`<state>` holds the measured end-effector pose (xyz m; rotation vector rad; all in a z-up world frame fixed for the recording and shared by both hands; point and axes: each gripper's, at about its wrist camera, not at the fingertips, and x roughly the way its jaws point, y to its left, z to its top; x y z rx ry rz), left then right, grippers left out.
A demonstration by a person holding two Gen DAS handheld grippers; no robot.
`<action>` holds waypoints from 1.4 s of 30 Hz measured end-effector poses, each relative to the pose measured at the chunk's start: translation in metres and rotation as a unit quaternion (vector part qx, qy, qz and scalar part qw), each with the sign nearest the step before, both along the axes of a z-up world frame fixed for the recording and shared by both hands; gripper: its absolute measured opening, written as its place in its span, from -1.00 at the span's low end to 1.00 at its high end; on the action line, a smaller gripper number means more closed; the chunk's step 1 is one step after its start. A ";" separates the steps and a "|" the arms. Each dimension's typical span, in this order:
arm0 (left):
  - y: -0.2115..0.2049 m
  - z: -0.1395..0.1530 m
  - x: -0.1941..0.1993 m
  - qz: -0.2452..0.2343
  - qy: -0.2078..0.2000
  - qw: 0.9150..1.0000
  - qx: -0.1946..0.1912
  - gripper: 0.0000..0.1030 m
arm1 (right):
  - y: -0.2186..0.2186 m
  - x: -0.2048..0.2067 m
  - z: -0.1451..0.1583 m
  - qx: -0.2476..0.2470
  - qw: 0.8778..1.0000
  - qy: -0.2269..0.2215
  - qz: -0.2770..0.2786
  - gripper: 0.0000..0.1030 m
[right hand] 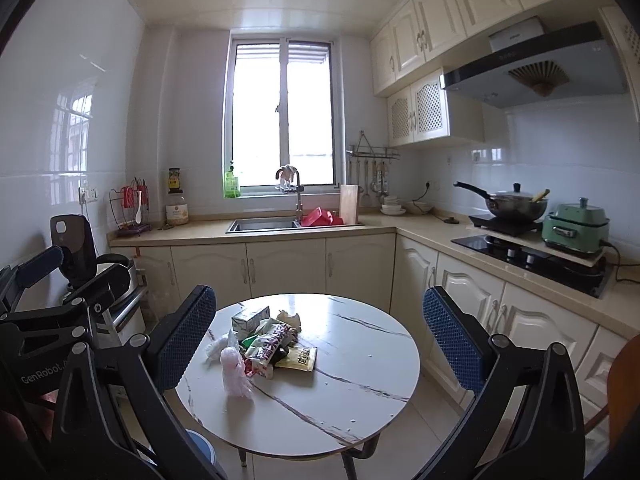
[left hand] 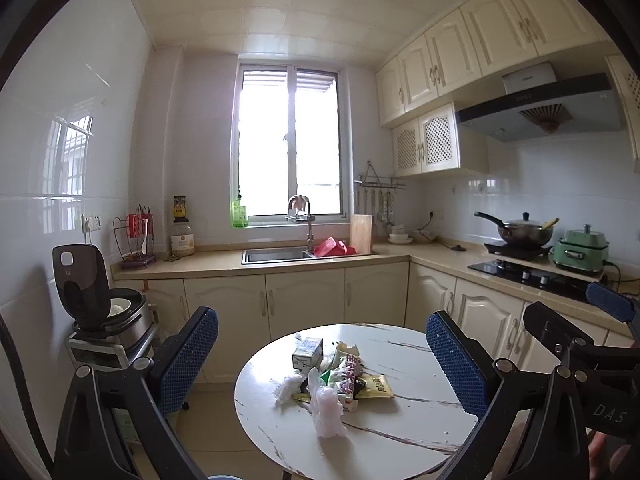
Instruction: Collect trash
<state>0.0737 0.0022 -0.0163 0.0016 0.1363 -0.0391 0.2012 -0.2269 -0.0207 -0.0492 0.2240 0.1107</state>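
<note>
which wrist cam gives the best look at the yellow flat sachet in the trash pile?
Right wrist: the yellow flat sachet lies fully exposed at the pile's right edge, print facing up. Left wrist shows the same sachet, partly tucked under a dark wrapper and more foreshortened.

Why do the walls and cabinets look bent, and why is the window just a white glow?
In both wrist views the fisheye lens bows straight cabinets and leaves dark corners. The window is overexposed by daylight, so nothing outside shows. In the left wrist view the tiled wall carries a window reflection.
</note>
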 end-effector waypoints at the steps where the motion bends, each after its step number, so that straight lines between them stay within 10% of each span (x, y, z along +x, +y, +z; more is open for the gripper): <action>1: 0.000 -0.001 0.000 0.000 0.000 1.000 0.000 0.99 | -0.001 0.000 0.000 0.000 1.000 0.001 0.000 1.00; 42: -0.003 0.003 0.004 0.001 0.006 1.000 0.012 0.99 | 0.000 0.010 -0.001 0.009 1.000 0.006 0.003 1.00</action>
